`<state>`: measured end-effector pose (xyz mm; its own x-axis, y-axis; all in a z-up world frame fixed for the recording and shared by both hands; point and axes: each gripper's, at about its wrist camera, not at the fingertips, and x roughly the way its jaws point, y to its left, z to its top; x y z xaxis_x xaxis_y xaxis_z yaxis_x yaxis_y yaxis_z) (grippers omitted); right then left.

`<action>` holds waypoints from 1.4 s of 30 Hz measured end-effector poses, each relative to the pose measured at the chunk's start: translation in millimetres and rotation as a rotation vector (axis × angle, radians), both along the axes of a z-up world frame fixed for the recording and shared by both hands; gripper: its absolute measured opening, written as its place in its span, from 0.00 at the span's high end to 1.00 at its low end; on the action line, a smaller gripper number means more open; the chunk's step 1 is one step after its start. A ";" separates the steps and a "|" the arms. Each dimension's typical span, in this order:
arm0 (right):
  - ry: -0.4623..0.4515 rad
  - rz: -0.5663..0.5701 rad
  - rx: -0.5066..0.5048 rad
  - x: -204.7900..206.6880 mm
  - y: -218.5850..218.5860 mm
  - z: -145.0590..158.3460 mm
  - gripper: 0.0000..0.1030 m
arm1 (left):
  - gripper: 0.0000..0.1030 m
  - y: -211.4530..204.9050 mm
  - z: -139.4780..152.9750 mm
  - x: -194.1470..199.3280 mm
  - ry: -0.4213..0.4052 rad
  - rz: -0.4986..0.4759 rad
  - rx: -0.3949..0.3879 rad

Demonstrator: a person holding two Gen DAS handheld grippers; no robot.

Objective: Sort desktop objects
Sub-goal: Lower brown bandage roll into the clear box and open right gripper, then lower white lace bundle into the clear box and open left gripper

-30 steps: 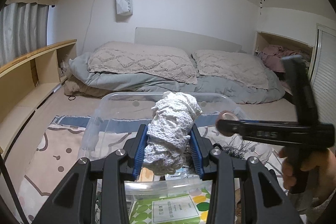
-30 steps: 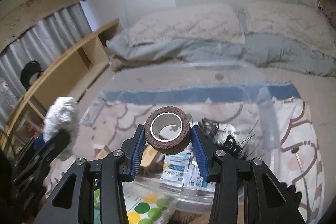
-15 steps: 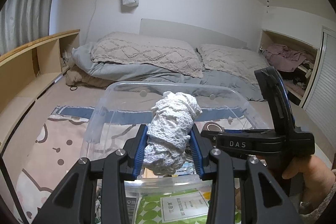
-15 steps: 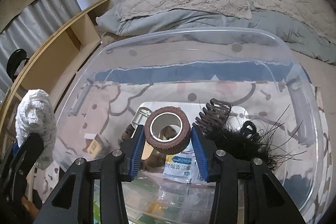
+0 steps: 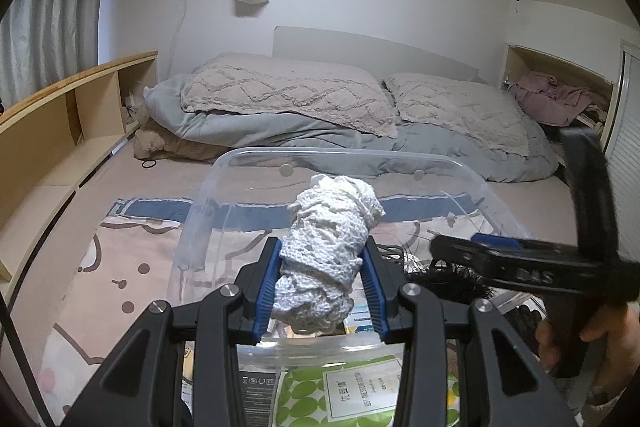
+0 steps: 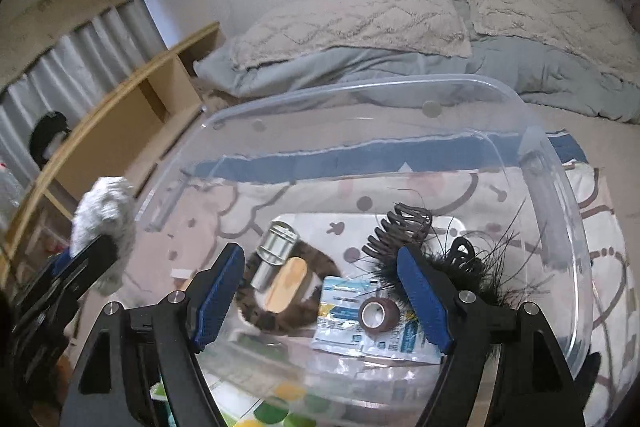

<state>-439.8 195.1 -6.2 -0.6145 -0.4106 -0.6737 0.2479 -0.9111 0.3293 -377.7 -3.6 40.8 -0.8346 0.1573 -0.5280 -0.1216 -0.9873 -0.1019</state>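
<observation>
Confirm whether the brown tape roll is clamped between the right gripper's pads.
No: the brown tape roll lies inside the clear bin, and the right gripper stands open.

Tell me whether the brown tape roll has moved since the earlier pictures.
Yes. The brown tape roll has dropped from between the right gripper pads, whose jaws have just opened, and now lies on a packet in the clear bin.

Both views are taken from close above the near edge of the clear plastic bin (image 5: 472,183), facing the bed behind it. The left wrist view is aimed flatter, over the bin's rim. The right wrist view is tipped steeper into the bin (image 6: 560,187). Bin, rug and bed are shared.
</observation>
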 end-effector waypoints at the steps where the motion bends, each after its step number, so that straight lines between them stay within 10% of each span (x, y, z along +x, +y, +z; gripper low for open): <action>1: 0.005 0.000 -0.014 2.7 2.9 0.0 0.24 | 0.62 0.6 0.8 -0.8 -0.003 0.000 0.000; 15: 0.208 0.009 -0.018 73.6 36.9 14.0 0.24 | 0.62 35.0 2.1 -26.3 -0.084 -0.030 -0.051; 42: 0.294 0.066 -0.004 134.7 64.3 8.8 0.23 | 0.59 90.6 -44.0 -100.5 -0.285 -0.074 -0.091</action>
<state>-305.1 259.4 2.6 -0.7547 -0.4587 -0.4690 0.3920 -0.8886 0.2383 -478.2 87.0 -3.2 -0.6385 0.1535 -0.7542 -0.1730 -0.9835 -0.0537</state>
